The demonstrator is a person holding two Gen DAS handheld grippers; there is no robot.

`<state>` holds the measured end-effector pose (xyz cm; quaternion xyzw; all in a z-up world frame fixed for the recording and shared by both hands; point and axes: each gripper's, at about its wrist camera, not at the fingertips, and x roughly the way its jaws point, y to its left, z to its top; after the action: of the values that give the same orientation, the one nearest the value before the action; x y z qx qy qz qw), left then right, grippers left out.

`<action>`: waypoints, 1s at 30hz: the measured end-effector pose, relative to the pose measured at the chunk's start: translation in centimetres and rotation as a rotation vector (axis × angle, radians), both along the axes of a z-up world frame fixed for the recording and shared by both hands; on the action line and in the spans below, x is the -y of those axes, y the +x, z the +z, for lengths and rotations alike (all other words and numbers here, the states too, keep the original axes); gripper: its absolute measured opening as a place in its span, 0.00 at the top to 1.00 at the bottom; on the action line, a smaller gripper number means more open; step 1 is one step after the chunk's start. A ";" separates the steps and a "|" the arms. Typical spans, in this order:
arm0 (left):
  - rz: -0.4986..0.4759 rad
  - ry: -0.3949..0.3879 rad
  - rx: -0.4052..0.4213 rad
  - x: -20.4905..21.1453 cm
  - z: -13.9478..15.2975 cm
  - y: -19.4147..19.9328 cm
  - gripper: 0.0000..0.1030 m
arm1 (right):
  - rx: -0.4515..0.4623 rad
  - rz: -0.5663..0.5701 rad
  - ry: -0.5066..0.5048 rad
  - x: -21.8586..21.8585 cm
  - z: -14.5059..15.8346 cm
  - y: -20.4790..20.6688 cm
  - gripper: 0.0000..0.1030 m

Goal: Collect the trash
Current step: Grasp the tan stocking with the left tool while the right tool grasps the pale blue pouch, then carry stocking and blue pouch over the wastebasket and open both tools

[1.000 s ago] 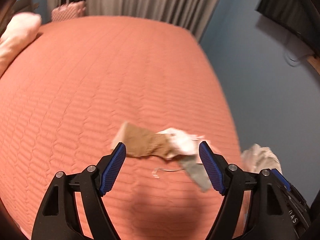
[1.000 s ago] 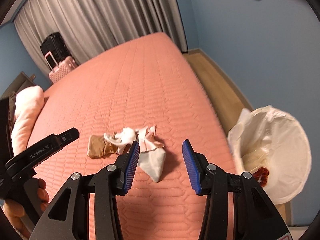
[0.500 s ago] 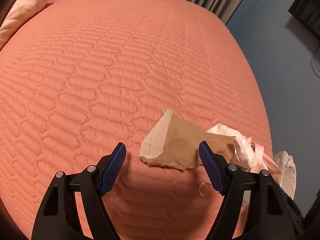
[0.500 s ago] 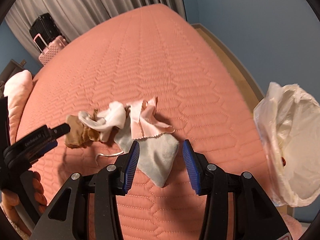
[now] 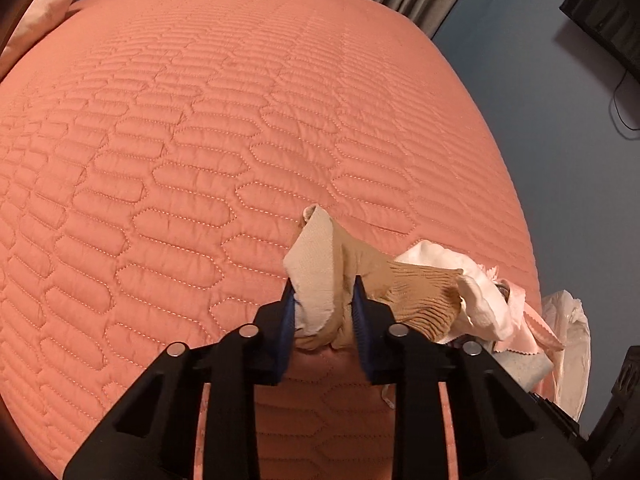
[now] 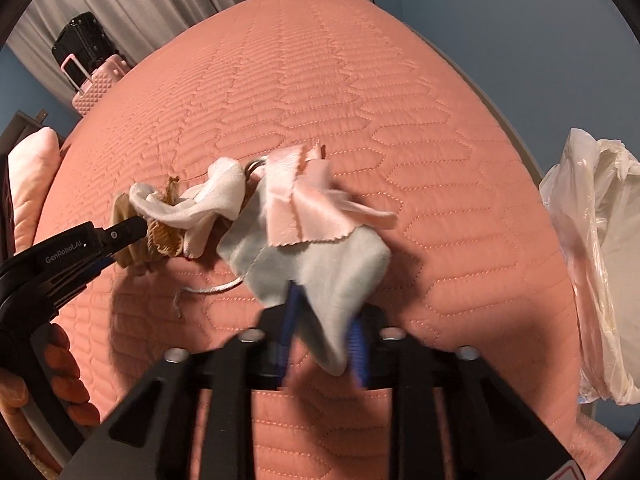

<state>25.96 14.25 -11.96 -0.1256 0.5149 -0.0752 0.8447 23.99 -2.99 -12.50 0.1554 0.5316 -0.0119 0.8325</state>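
Jaws just closed: left gripper (image 5: 322, 309) clamps tan sock (image 5: 320, 272), blurred right gripper (image 6: 320, 340) grey cloth (image 6: 340, 276).

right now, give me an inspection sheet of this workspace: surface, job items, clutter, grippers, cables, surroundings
surface: quilted salmon bedspread, otherwise bare.
job's things: tan sock, white rag, pink cloth and grey cloth heaped together; white string beside them; bin bag open off the bed's right edge.
clutter: nothing seen.
grippers: left gripper jaws just closed on the tan sock; right gripper jaws just closed on the grey cloth, picture blurred.
cables: one cable hanging on the blue wall.
surroundings: grey curtains, pink suitcase, black suitcase, pillow.
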 end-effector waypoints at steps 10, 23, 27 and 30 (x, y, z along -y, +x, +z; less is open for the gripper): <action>0.000 -0.027 0.089 -0.6 5.1 -3.0 0.82 | 0.069 0.058 0.046 -0.9 4.0 -2.5 0.96; -0.083 -0.033 0.268 3.0 14.7 -7.9 0.82 | 0.302 0.079 0.078 0.2 15.1 -7.6 0.96; -0.119 -0.031 0.311 5.2 16.7 -9.1 0.82 | 0.373 0.063 0.072 1.8 18.4 -9.4 0.96; -0.153 -0.036 0.343 6.8 18.1 -9.8 0.82 | 0.423 0.041 0.062 3.5 20.9 -10.8 0.96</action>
<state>16.20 7.41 6.12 -0.0864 0.3698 -0.1685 0.9096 13.14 -6.45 8.42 0.1691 0.3480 0.0540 0.9205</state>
